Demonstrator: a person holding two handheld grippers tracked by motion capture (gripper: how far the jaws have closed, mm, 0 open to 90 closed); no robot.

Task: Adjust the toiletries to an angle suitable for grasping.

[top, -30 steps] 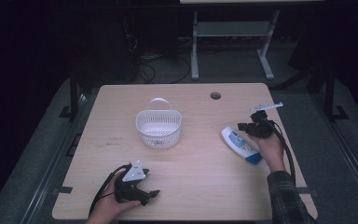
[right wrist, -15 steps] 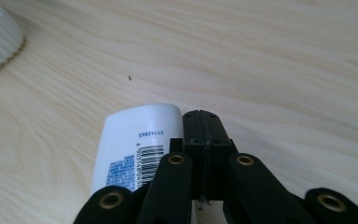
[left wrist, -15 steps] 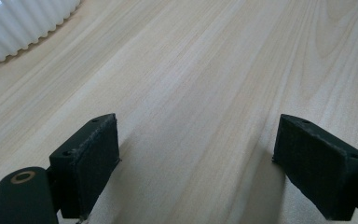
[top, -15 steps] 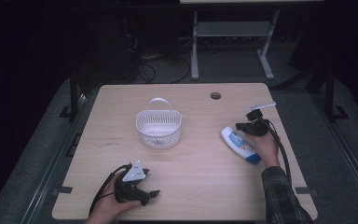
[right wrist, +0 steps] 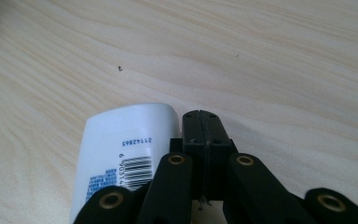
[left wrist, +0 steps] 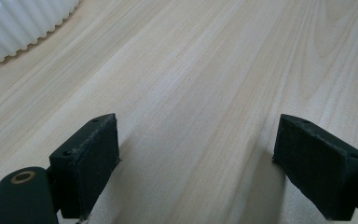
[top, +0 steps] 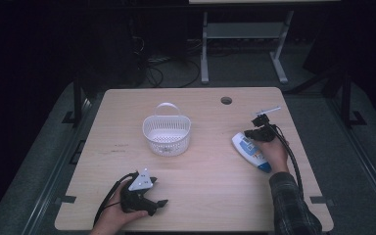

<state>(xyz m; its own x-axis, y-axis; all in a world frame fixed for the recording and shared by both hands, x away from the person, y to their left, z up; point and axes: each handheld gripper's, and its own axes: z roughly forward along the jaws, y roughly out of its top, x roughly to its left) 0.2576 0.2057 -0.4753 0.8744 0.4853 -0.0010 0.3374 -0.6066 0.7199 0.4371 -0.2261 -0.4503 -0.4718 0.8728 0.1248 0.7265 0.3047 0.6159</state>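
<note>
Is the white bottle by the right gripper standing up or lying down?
Lying down. The white bottle lies flat on the table, label and barcode facing up, beside the shut right gripper.

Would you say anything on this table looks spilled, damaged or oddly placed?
Nothing stands out. The white bottle lies flat on the table beside the shut right gripper, and the white basket stands upright; no spill shows.

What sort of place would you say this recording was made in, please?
Probably a lab or workshop: a plain wooden desk with a cable hole, loose cables on the carpeted floor, and a metal stand behind it.
</note>
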